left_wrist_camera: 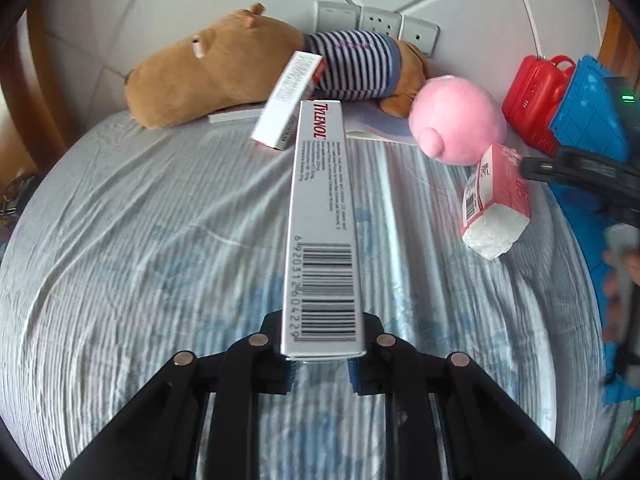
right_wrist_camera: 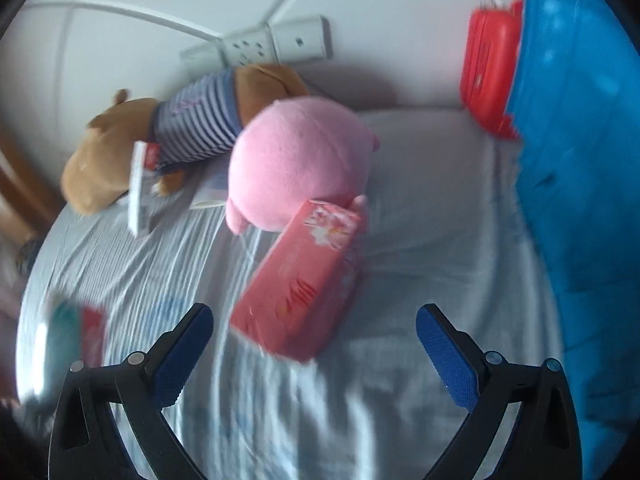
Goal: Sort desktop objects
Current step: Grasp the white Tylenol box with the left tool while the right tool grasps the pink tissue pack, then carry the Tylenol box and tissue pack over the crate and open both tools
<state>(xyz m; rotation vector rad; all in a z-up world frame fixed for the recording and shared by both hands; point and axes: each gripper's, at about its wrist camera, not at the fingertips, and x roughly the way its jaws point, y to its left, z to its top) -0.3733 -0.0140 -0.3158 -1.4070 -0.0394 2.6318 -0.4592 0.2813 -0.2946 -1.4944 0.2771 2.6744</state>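
Observation:
A long white Tylenol box [left_wrist_camera: 322, 220] with a barcode sticks out forward over the cloth, and my left gripper [left_wrist_camera: 323, 350] is shut on its near end. A pink tissue pack [left_wrist_camera: 496, 200] lies at the right in the left wrist view, with a black finger [left_wrist_camera: 560, 170] of my right gripper beside it. In the blurred right wrist view my right gripper [right_wrist_camera: 315, 314] stands open just above that pink tissue pack [right_wrist_camera: 300, 280], its blue pads apart on either side. A second white box [left_wrist_camera: 288, 100] leans on the brown plush [left_wrist_camera: 212, 68].
A pink plush [right_wrist_camera: 296, 160] sits behind the tissue pack. At the right stand a red case [left_wrist_camera: 532, 96] and a blue crate [left_wrist_camera: 588, 120]. Wall sockets [left_wrist_camera: 376, 24] are at the back. A striped grey-blue cloth [left_wrist_camera: 140, 240] covers the surface.

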